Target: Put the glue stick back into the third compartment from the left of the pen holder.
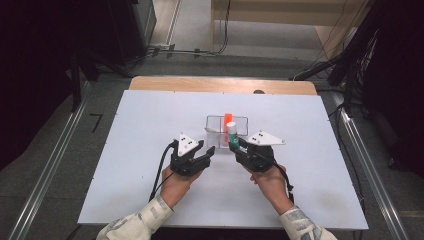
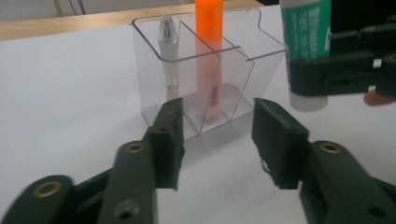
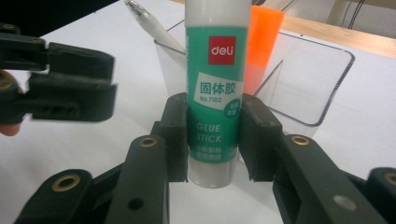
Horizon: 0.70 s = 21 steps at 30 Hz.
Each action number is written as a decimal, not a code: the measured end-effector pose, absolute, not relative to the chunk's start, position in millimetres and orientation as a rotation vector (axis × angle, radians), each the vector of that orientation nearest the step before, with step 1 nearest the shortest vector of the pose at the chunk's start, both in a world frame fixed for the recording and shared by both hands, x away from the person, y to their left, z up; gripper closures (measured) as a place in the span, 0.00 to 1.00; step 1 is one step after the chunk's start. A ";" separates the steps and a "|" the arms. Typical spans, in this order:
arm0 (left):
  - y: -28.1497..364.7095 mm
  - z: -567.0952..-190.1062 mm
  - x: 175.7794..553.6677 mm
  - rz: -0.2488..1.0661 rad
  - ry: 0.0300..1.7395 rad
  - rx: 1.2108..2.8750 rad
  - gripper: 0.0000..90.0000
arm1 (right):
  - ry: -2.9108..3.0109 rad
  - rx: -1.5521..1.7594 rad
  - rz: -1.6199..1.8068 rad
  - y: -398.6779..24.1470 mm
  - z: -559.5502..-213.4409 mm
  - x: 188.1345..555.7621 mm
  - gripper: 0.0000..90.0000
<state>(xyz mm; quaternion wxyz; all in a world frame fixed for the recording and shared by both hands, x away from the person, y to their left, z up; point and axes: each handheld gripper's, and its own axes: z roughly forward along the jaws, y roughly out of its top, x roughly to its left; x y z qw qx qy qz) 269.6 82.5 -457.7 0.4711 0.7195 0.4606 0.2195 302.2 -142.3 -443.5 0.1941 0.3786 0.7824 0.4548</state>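
Two items, a pen [image 2: 168,51] and an orange highlighter [image 2: 208,56], already stood in the clear organizer [image 1: 241,120] while my right gripper [image 3: 214,135] clenched the upright glue stick [image 3: 215,93] just before it, my left gripper [image 2: 217,135] released and empty, so I judged lifting it over the rim came next.

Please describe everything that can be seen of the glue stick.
The glue stick is a round tube with a green label, a red brand square, white printed words and a white, plastic-looking base and top. It stands upright, clamped low on its body between the jaws of the right gripper, just in front of the clear organizer. In the high view it seems to stand on the white table; whether it touches is not certain.
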 end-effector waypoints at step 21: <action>134.8 -468.4 263.1 0.523 1.272 1.717 0.31 | 2.083 1.134 1.308 -152.8 -432.2 330.0 0.71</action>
